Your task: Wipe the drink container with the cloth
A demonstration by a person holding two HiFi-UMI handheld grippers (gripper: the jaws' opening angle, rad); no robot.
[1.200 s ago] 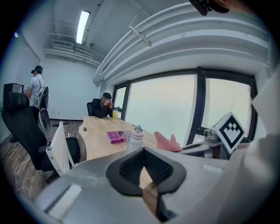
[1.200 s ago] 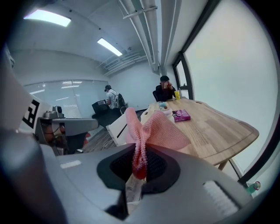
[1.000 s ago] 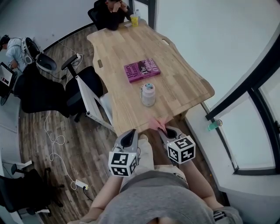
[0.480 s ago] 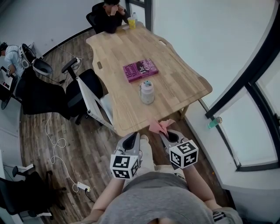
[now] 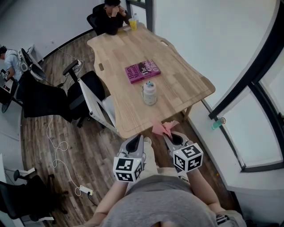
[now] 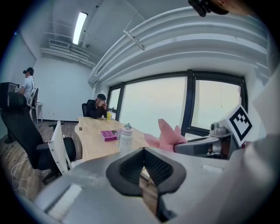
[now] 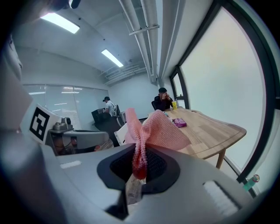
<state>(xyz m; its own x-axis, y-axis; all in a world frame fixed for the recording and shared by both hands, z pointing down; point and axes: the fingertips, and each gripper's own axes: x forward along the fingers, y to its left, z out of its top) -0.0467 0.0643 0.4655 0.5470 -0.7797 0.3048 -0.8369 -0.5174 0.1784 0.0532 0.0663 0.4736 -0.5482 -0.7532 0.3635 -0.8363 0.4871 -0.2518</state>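
The drink container (image 5: pixel 149 93), a pale bottle with a light blue lid, stands upright on the wooden table (image 5: pixel 177 71) near its front part; the left gripper view shows the bottle (image 6: pixel 126 137) too. A pink cloth (image 5: pixel 163 128) sticks out of my right gripper (image 5: pixel 169 137), whose jaws are shut on it just off the table's near edge. In the right gripper view the cloth (image 7: pixel 151 132) fans out above the closed jaws. My left gripper (image 5: pixel 134 142) hangs beside it, shut and empty, below the table edge.
A magenta book (image 5: pixel 142 70) lies behind the bottle. A person (image 5: pixel 109 13) sits at the far end with a yellow cup (image 5: pixel 132 24). Office chairs (image 5: pixel 86 91) stand along the table's left side. A window ledge (image 5: pixel 213 128) runs on the right. Cables (image 5: pixel 57 146) lie on the floor.
The view has shifted slightly, and both grippers sit a little lower in the frame. The cloth stays held in the right gripper; the bottle has not moved.
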